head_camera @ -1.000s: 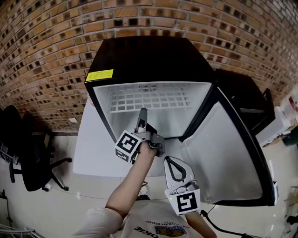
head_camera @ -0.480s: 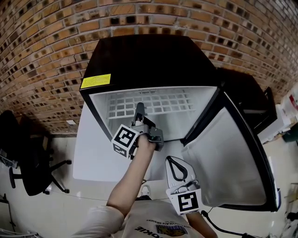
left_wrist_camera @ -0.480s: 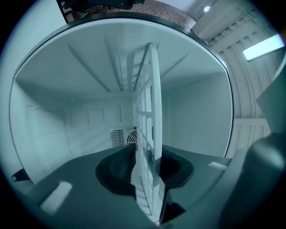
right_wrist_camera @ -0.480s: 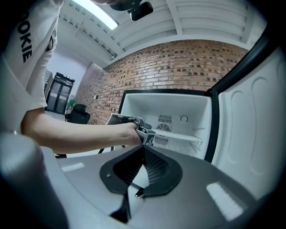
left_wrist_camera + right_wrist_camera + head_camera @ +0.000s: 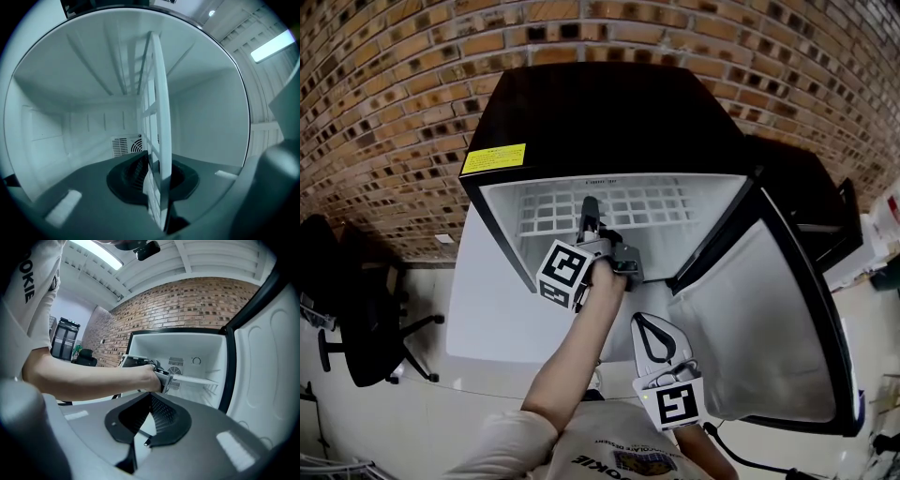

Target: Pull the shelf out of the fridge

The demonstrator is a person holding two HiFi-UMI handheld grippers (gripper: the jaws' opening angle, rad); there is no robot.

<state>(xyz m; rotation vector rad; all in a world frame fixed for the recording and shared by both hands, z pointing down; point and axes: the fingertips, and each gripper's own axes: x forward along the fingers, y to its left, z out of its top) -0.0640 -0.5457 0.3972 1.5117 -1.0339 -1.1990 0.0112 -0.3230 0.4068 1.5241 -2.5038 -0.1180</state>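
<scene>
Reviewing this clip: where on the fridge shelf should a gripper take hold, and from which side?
The front edge bar of the shelf, approached level through the open front of the fridge. The shelf lies flat with only that thin rim facing the opening, slim enough for the jaws. The left gripper has just been closing its jaws on it there.

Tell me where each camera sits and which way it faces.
Head view: on the head, steeply down at the open fridge; shows left forearm, left claw, right claw.
Left gripper view: on the left claw, into the fridge; its jaws, just closed, grip the shelf.
Right gripper view: on the right claw, toward the fridge; shows its shut jaws, the left forearm.
Shared by head and right gripper views: left claw on shelf.
</scene>
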